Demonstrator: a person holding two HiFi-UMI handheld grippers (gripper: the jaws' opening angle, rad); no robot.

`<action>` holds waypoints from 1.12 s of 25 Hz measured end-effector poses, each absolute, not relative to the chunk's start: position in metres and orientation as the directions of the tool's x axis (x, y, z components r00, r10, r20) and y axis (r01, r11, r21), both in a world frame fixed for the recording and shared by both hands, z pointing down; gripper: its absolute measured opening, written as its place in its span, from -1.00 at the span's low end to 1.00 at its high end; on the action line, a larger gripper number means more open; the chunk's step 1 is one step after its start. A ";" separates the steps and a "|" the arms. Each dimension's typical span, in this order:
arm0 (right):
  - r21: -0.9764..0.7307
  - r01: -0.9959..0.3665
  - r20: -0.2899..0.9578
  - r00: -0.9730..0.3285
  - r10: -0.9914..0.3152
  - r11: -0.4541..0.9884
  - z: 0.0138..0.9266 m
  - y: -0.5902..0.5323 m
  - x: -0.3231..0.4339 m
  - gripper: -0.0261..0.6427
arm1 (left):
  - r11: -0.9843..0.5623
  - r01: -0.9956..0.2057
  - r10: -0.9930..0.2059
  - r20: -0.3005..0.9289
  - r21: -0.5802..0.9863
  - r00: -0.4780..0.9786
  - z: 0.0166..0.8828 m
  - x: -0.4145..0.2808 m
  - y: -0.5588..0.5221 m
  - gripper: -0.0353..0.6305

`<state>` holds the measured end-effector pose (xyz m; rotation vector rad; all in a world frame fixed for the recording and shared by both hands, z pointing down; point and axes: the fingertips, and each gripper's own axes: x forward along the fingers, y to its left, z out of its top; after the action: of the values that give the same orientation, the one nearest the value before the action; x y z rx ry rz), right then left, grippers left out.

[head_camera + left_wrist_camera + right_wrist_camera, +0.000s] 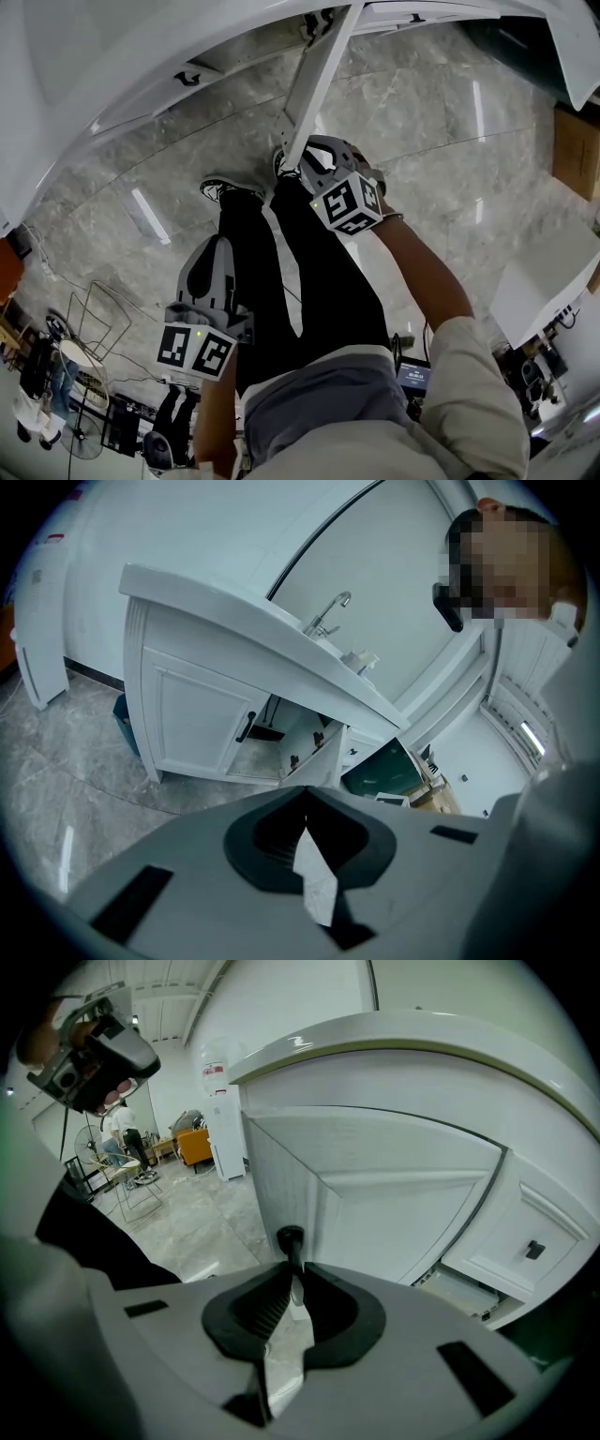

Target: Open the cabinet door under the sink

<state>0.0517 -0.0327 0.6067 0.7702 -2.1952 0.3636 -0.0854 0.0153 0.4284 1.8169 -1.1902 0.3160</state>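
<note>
Right gripper (293,1274) clamped on the door's black handle (289,1239) — door (319,80) swung out from under the sink (281,635), edge-on from above. Left gripper (304,799) pinched together, empty, by the thigh.

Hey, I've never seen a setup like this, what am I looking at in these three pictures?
A person stands on a marble floor with a hand-held gripper in each hand. One camera on the head looks down at legs and floor; one rides on each hand-held gripper. The right hand-held gripper is clamped on the black door handle of the white cabinet door, which stands open. The left hand-held gripper is shut and empty; its camera sees the sink cabinet and faucet.
</note>
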 end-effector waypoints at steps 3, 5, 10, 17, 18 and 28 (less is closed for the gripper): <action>-0.011 -0.633 0.749 -0.518 -0.414 0.774 0.607 -0.031 0.058 -0.77 | -0.123 -0.829 -0.598 0.626 0.546 0.501 0.428 -0.086 0.010 -0.89; -0.011 -0.634 0.750 -0.516 -0.413 0.773 0.607 -0.029 0.061 -0.77 | -0.128 -0.828 -0.599 0.623 0.545 0.503 0.427 -0.085 0.008 -0.89; -0.012 -0.641 0.756 -0.508 -0.413 0.767 0.606 -0.026 0.070 -0.77 | -0.141 -0.823 -0.586 0.623 0.550 0.517 0.428 -0.077 0.007 -0.89; -0.025 -0.651 0.764 -0.502 -0.405 0.759 0.607 -0.017 0.089 -0.76 | -0.151 -0.822 -0.571 0.630 0.549 0.526 0.428 -0.073 0.008 -0.89; -0.024 -0.651 0.767 -0.499 -0.404 0.759 0.606 -0.016 0.095 -0.76 | -0.152 -0.821 -0.572 0.628 0.550 0.527 0.428 -0.071 0.008 -0.89; 0.003 -0.666 0.808 -0.438 -0.394 0.746 0.612 -0.009 0.131 -0.77 | -0.181 -0.806 -0.530 0.635 0.563 0.563 0.438 -0.063 0.013 -0.89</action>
<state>0.1314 -0.0087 0.6122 0.7965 -2.0836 0.4012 -0.0633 0.0126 0.4378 1.8542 -1.0898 0.3680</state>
